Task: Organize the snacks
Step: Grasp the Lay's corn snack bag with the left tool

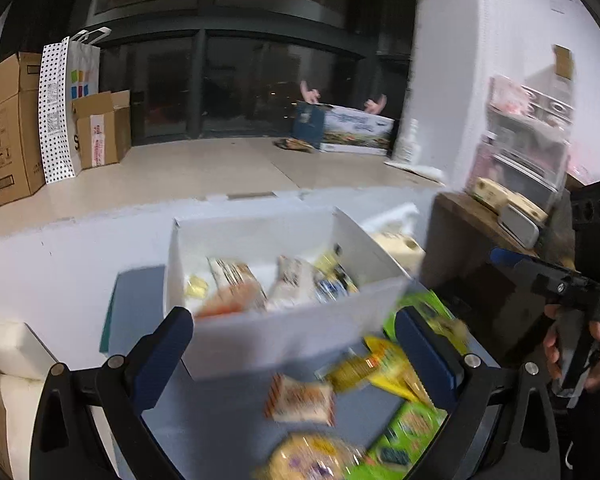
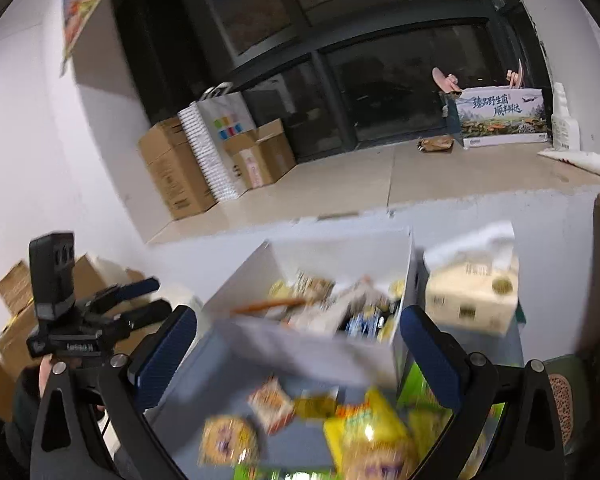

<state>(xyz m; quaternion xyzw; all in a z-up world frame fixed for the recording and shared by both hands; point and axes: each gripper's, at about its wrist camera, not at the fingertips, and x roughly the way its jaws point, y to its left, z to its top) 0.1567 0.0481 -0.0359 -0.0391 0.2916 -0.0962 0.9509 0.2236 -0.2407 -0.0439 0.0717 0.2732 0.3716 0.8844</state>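
Observation:
A white open box [image 1: 284,336] holds several snack packets [image 1: 260,284] on a grey-blue table [image 1: 220,420]; it also shows in the right wrist view [image 2: 300,348]. Loose snacks lie in front of it: a small orange-and-white packet [image 1: 300,398], a yellow bag [image 1: 380,368], a round purple-print packet [image 1: 312,460] and green packs [image 1: 412,428]. My left gripper [image 1: 294,348] is open and empty above these snacks, just short of the box. My right gripper [image 2: 298,348] is open and empty over the same pile, where the yellow bag [image 2: 364,428] is blurred.
A tissue pack [image 2: 472,296] stands right of the box. A wooden shelf with small boxes [image 1: 500,208] is at the right. Cardboard boxes [image 1: 12,128] and a paper bag [image 1: 68,108] stand on the floor by dark glass doors. White boxes [image 1: 4,360] sit at the left.

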